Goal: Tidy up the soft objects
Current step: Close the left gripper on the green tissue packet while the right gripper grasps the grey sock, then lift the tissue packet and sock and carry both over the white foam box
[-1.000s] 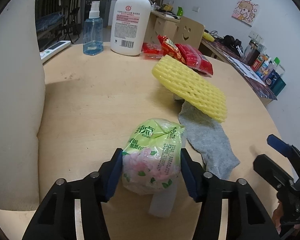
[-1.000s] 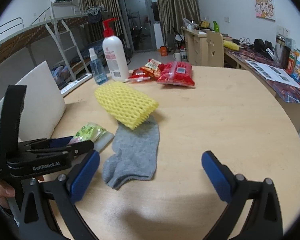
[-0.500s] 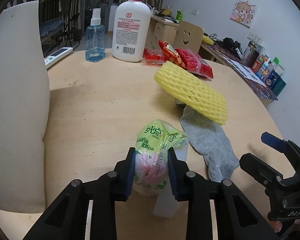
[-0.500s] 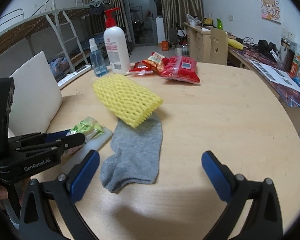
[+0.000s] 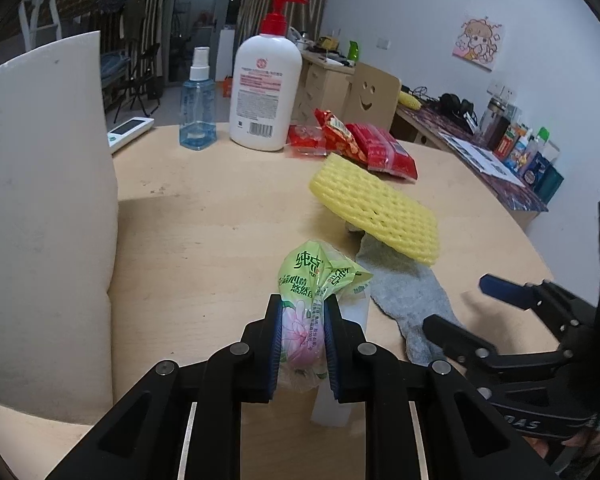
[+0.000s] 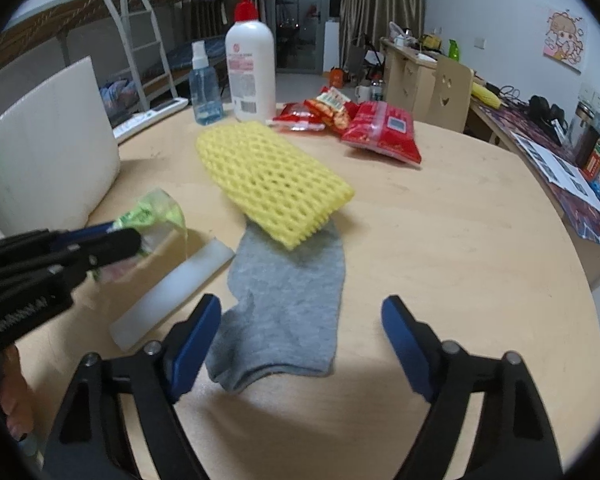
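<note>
My left gripper [image 5: 302, 324] is shut on a green tissue pack [image 5: 316, 280] and holds it lifted above the round wooden table [image 5: 204, 216]; it also shows in the right wrist view [image 6: 148, 216]. A grey sock [image 6: 284, 304] lies flat in front of my right gripper [image 6: 300, 332], which is open and empty just above the sock's near end. A yellow foam net sleeve [image 6: 272, 180] rests across the sock's far end. A white foam strip [image 6: 172, 292] lies on the table left of the sock.
A large white foam board [image 5: 40, 220] stands at the left. At the back stand a lotion pump bottle [image 6: 250, 64], a blue spray bottle [image 6: 204, 88] and red snack packs [image 6: 380, 132]. A desk and chair stand beyond the table at the right.
My left gripper closed on the tissue pack and lifted it off the white strip. My right gripper moved forward and down toward the sock and narrowed a little.
</note>
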{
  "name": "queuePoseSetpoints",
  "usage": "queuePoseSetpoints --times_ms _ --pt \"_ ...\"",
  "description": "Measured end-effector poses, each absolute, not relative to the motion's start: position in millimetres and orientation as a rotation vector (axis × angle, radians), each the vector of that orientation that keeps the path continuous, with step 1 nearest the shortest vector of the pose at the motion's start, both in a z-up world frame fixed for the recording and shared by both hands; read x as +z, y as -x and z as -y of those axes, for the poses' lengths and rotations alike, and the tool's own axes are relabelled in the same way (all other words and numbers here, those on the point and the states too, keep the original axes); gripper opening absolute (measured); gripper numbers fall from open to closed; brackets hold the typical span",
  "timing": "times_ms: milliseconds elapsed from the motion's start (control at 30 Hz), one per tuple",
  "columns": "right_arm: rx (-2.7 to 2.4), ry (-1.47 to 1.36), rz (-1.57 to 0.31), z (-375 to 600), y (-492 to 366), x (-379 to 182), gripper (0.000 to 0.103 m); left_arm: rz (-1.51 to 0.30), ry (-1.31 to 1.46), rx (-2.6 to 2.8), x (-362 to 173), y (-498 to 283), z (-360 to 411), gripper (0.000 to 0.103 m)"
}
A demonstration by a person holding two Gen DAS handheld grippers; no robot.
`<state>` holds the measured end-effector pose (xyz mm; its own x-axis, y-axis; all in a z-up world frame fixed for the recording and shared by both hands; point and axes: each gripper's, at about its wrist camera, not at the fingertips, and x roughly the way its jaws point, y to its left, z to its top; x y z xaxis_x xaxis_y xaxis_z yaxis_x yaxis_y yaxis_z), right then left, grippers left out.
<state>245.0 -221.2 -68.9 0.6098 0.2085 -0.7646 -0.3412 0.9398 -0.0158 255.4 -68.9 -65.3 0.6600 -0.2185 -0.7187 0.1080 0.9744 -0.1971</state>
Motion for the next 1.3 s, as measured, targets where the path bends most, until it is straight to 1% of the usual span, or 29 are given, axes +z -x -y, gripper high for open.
queuePoseSetpoints --times_ms 67,133,167,400,500,567,700,767,800,833,867,1067,1300 --pt "0.318 0.176 -0.878 219.3 -247.0 -72.7 0.077 -0.827 0.156 -0.187 -63.9 -254.6 65.7 0.020" --pt "0.318 0.181 -0.893 217.8 -248.4 -75.5 0.074 -0.823 0.159 -0.191 -62.5 -253.7 65.0 0.020" --pt "0.320 0.183 -0.898 217.0 -248.9 -76.4 0.071 -0.820 0.160 -0.193 -61.6 -253.0 65.0 0.020" --pt "0.326 0.196 -0.922 212.5 -250.0 -79.8 0.064 -0.809 0.167 -0.202 -58.5 -250.1 63.6 0.020" --pt "0.334 0.203 -0.929 208.5 -249.2 -80.6 0.057 -0.820 0.167 -0.210 -59.5 -250.7 64.3 0.020" --pt "0.342 0.201 -0.936 206.6 -248.5 -80.3 0.049 -0.822 0.167 -0.213 -60.2 -250.2 64.4 0.020" --pt "0.362 0.182 -0.952 204.4 -248.1 -80.1 0.038 -0.810 0.167 -0.213 -57.7 -248.8 63.1 0.020" --pt "0.370 0.174 -0.959 202.6 -246.7 -79.8 0.028 -0.808 0.168 -0.216 -57.4 -248.2 62.9 0.020" --pt "0.372 0.174 -0.960 201.8 -245.8 -79.8 0.025 -0.808 0.168 -0.217 -57.4 -247.9 62.7 0.020" --pt "0.379 0.171 -0.962 200.8 -244.7 -79.7 0.017 -0.807 0.167 -0.218 -57.1 -247.6 62.8 0.020" --pt "0.385 0.170 -0.964 200.2 -244.0 -79.7 0.013 -0.805 0.166 -0.218 -56.4 -247.0 62.4 0.020" --pt "0.395 0.108 -0.969 207.7 -241.5 -78.4 0.008 -0.782 0.176 -0.228 -51.6 -242.7 58.9 0.020" --pt "0.398 0.018 -0.908 226.1 -225.4 -55.1 0.008 -0.756 0.185 -0.243 -45.6 -236.9 57.0 0.020"
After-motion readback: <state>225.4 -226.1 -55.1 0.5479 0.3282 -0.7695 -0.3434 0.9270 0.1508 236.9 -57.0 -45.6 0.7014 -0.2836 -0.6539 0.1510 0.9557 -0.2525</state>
